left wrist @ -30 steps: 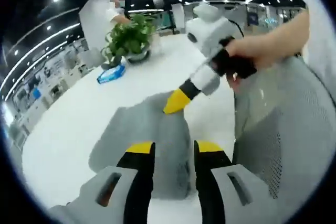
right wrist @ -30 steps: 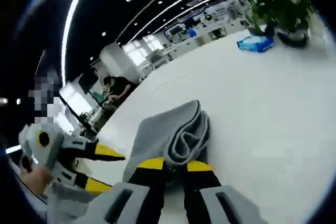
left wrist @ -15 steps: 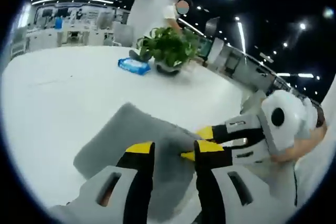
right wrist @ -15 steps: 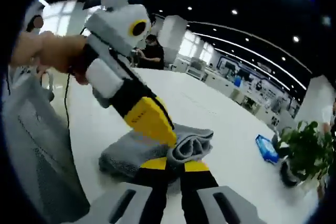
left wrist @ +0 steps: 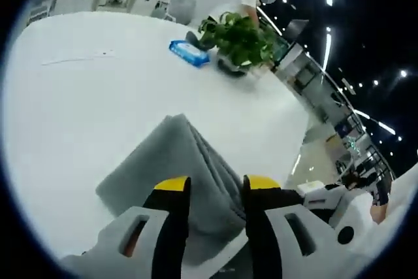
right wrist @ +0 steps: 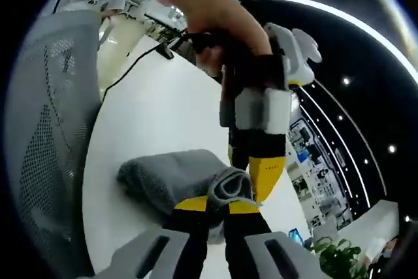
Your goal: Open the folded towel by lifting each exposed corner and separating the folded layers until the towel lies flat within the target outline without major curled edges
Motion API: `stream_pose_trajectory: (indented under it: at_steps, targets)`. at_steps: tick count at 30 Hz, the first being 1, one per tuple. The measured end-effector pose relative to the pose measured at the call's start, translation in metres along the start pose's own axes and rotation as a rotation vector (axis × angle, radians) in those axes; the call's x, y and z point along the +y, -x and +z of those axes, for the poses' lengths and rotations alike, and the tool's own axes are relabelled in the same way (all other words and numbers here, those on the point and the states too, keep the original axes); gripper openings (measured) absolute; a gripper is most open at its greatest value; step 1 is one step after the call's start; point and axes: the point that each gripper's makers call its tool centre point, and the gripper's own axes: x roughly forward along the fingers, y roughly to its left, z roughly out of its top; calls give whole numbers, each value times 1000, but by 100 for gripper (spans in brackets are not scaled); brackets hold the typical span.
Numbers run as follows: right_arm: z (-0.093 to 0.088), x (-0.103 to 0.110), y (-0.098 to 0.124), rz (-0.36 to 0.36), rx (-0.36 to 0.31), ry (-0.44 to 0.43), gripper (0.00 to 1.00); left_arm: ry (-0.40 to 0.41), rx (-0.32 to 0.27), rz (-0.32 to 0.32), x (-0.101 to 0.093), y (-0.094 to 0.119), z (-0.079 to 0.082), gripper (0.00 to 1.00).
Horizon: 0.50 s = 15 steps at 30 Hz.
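White worktop (left wrist: 98, 89), carrying the grey folded towel (left wrist: 173, 168) near its edge, where both hand-held tools can reach it; no target outline can be made out on the surface. In the right gripper view a mesh-backed chair (right wrist: 46, 109) stands beside the worktop. The towel is not yet opened: its layers are stacked, and in the right gripper view a rolled fold (right wrist: 228, 184) rises at the near end. Left gripper (left wrist: 212, 191): its yellow-tipped fingers stand slightly apart, straddling a raised ridge of cloth, apparently to pin or pinch one layer; whether they grip it cannot be told. Right gripper (right wrist: 215, 206): fingers nearly closed on the rolled fold, probably holding that edge so the layers can be separated. A potted plant (left wrist: 241, 40) and a blue packet (left wrist: 189, 53) lie well apart from the towel, at the far side.
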Motion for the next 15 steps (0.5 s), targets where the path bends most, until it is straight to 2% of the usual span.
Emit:
stream_pose_trajectory:
  at_steps: [2, 4, 7, 10, 13, 15]
  targets:
    - [0, 4, -1, 9, 3, 12, 4, -33, 60, 26, -2, -9, -3, 31]
    - [1, 4, -1, 11, 2, 13, 4, -35, 95, 43, -1, -16, -1, 22]
    - [-5, 3, -2, 15, 15, -90, 5, -46, 102, 36, -5, -21, -2, 7]
    - [-8, 2, -1, 25, 11, -167, 6, -59, 81, 39, -3, -21, -4, 5]
    - [-6, 3, -1, 31, -5, -238, 7, -33, 43, 24, 0, -16, -4, 4]
    - [-3, 3, 0, 46, -34, -334, 11, -15, 13, 22, 3, -10, -3, 4]
